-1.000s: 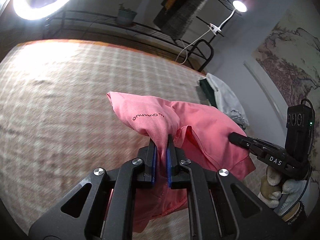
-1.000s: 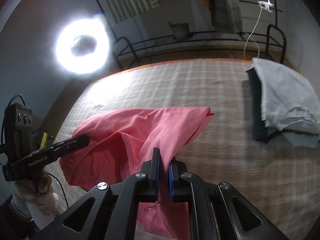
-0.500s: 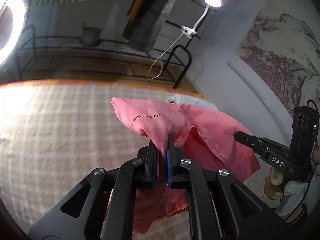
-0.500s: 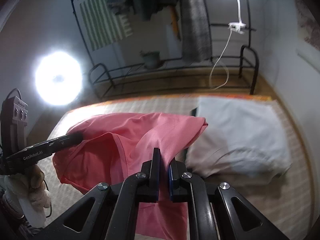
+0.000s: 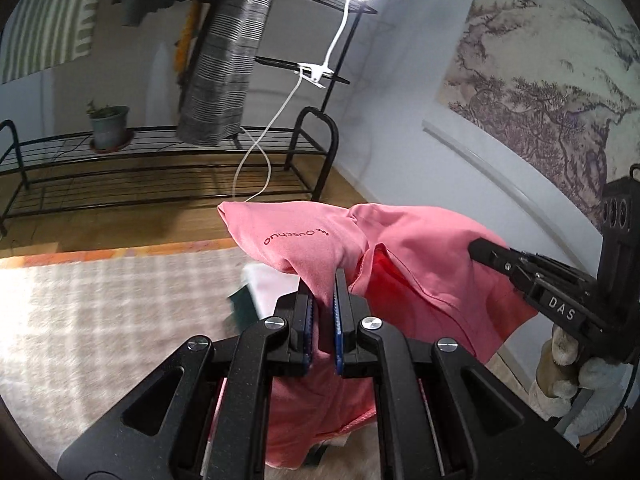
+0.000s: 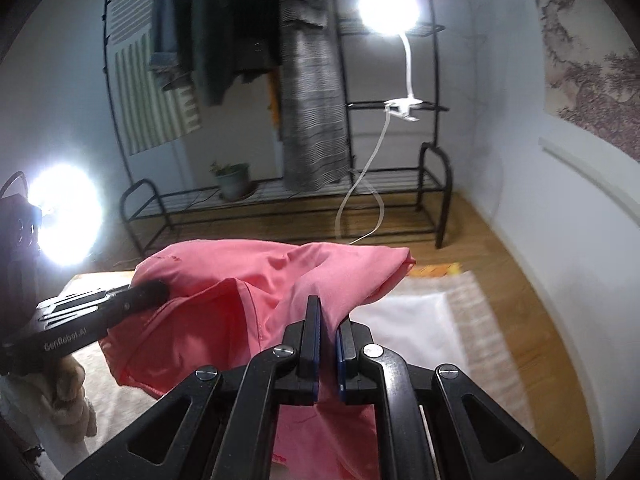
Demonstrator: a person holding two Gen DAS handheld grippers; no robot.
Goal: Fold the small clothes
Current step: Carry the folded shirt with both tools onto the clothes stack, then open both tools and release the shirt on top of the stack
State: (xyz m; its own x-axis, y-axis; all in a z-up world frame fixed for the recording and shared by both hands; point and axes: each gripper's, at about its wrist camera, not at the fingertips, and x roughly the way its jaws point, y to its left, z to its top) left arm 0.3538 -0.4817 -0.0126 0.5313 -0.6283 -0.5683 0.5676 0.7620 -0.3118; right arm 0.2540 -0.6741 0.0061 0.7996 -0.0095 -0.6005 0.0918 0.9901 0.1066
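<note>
Both grippers have tipped upward since a second ago: the checked rug (image 5: 100, 300) that filled the views then now takes only the lower part, and the black metal rack (image 5: 160, 168) against the far wall has come into sight. The folded pile, formerly well off to the right, now lies just below the pink garment (image 5: 420, 248).

Left of the garment in the left wrist view, the rug runs to the edge of the frame. The left gripper (image 5: 323, 292) has its blue pads closed tight on a pinch of pink cloth, which hangs lifted off the rug with its small printed logo facing the camera. Under the garment's left edge a white and dark green folded pile (image 5: 256, 292) shows, blurred. Right of the garment, the right gripper (image 6: 329, 320) is likewise clamped shut on a fold of the same cloth, so the garment hangs stretched between the two tools. Behind the garment, a clip lamp (image 6: 390, 4) shines from the rack's upright shelves.
</note>
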